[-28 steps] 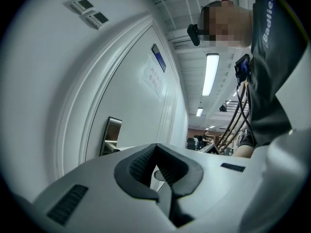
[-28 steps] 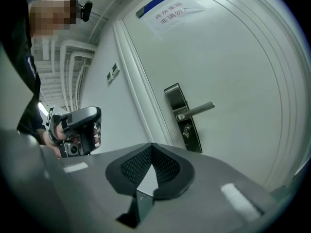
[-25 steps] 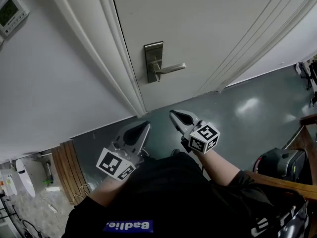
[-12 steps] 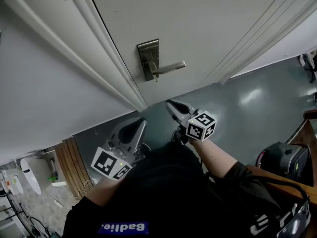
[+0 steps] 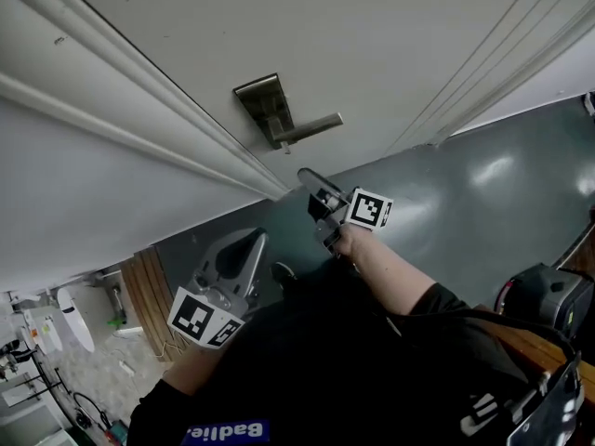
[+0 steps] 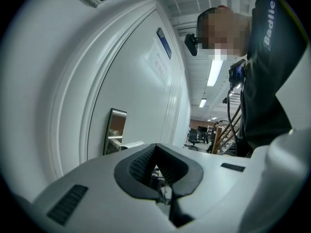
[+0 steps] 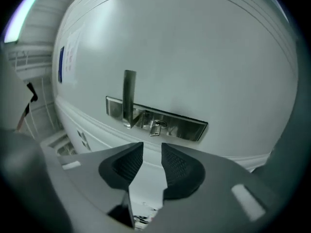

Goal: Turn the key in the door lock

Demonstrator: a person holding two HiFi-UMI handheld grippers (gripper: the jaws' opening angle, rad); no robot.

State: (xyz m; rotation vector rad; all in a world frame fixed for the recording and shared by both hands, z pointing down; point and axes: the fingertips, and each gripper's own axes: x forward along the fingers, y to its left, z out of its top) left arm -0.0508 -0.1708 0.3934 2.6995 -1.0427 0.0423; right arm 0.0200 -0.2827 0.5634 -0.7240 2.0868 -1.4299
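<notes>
Left hand-held gripper [image 5: 253, 238] closed, right hand-held gripper [image 7: 151, 148] opening empty.

Between the right gripper [image 5: 309, 178] and the lock plate [image 5: 263, 107] we see only open air, so nothing bars the way to the key [image 7: 156, 128]. The jaws of this gripper are opening, with nothing between them, and their gap points roughly toward the key. The lever handle [image 7: 129, 97] sticks out from the door [image 5: 390, 35] just beside the key and closes that side. The other side of the plate is bare metal. The door frame moulding [image 5: 158, 110] runs close along the plate and narrows the room there. The left gripper [image 5: 253, 242] hangs lower, apart from the right one, and does not cross this way.
</notes>
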